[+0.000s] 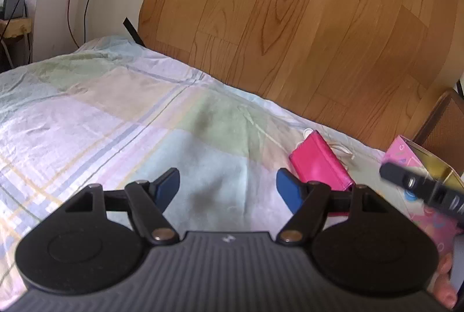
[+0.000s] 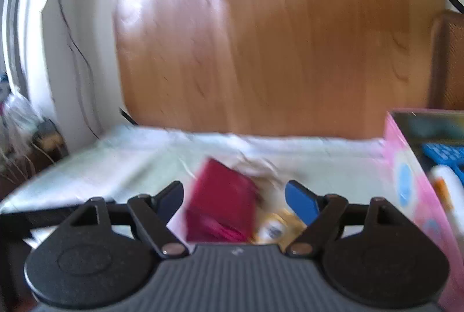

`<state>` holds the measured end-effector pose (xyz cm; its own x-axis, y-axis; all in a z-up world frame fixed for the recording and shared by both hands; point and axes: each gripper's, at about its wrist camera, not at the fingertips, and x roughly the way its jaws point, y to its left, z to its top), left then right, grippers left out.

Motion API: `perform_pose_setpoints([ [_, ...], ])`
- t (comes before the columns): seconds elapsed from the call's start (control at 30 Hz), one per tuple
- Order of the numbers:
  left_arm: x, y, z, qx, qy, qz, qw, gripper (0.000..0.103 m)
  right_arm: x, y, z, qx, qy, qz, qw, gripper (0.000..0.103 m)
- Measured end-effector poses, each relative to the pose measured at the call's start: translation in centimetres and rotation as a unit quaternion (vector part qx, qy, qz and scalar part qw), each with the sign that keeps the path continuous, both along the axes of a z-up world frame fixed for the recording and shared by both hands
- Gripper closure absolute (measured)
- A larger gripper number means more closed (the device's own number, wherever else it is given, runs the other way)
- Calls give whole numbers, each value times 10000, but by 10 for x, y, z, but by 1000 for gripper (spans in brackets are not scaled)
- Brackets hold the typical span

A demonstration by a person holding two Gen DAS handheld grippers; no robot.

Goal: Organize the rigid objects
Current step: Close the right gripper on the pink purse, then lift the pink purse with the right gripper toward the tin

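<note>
showing no readable writing: pink box point(image 2: 406, 181), magenta case point(image 1: 319, 161).

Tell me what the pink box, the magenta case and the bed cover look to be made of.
Pink box: likely printed cardboard, thin straight walls, glossy gold inside.
Magenta case: smooth hard plastic by its look, even sheen and rounded corners; could be coated metal.
Bed cover: woven fabric, matte, creased, pastel checks.
</note>
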<state>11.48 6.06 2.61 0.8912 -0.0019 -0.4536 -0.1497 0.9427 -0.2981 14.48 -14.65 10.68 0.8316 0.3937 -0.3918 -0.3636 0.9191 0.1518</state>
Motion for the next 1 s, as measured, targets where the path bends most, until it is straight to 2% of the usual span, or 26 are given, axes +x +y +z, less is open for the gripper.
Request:
perform_pose_setpoints([
  [0.13, 2, -1, -1, -41, 22, 22, 10000, 28, 22, 33, -1, -528, 166, 163, 9983, 23],
  [0.2, 1, 0, -1, -77, 39, 39, 10000, 28, 46, 47, -13, -789, 581, 144, 9951, 23],
  [0.27, 3, 2, -3, -127, 81, 19, 9999, 28, 68, 52, -30, -839, 1051, 75, 9909, 24],
  [0.3, 1, 6, -4, -159, 81, 8, 9998, 28, 70, 56, -33, -927, 998, 93, 9906, 29],
  [0.4, -1, 9, -5, -247, 38, 8, 9997, 27, 69, 62, -35, -979, 1051, 249, 9893, 32],
  [0.63, -1, 12, -6, -409, -20, -16, 9992, 27, 12, 52, -30, -1252, 845, 1140, 9819, 33],
  [0.73, -1, 10, -6, -371, -23, -127, 9992, 27, -22, 29, -28, -1251, 852, 1375, 9789, 33],
  [0.83, -1, 4, -6, -276, -40, -294, 9992, 27, -60, -8, -25, -1082, 923, 1353, 9805, 33],
  [1.0, -2, -10, -4, -15, -107, -727, 9973, 27, -115, -68, -23, -929, 925, 763, 9884, 33],
])
